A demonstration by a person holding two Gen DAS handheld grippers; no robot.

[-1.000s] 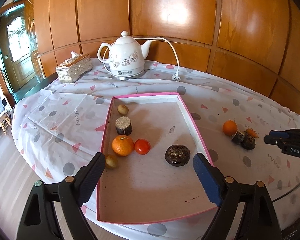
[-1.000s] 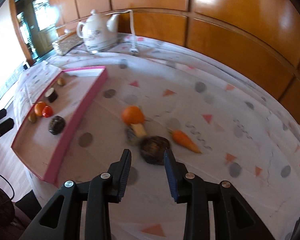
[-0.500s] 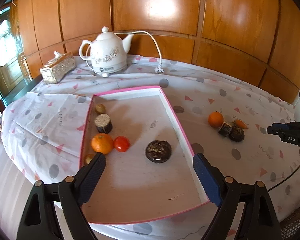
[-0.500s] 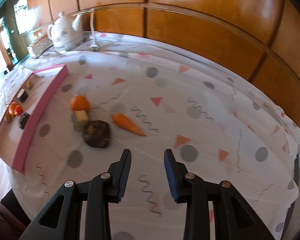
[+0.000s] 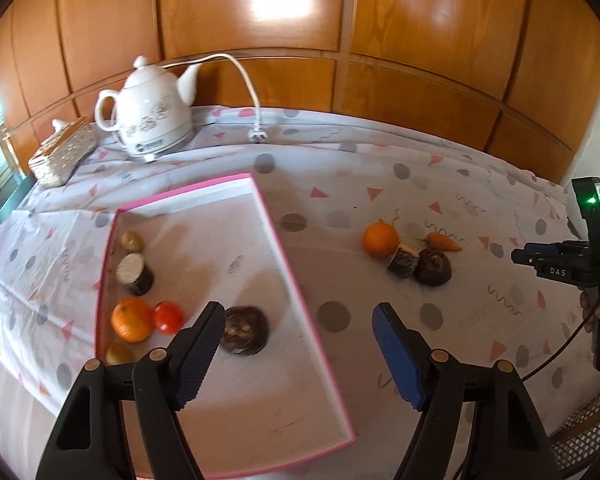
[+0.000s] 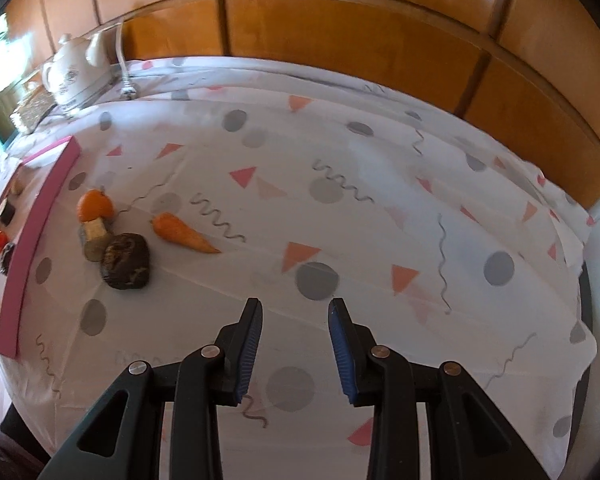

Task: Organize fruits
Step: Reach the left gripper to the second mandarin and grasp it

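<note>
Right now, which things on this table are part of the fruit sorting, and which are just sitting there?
Part of the job: pink tray, orange, carrot, dark round fruit, cut piece.

Just lying about: white kettle, its plug, tissue box.

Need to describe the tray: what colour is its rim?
Pink rim on the tray, clearest in the left wrist view.

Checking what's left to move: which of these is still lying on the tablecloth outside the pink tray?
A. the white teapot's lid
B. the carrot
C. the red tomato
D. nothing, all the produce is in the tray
B: the carrot lies on the tablecloth beside the orange and two dark pieces, well clear of the pink tray; the tomato is already inside the tray.
</note>
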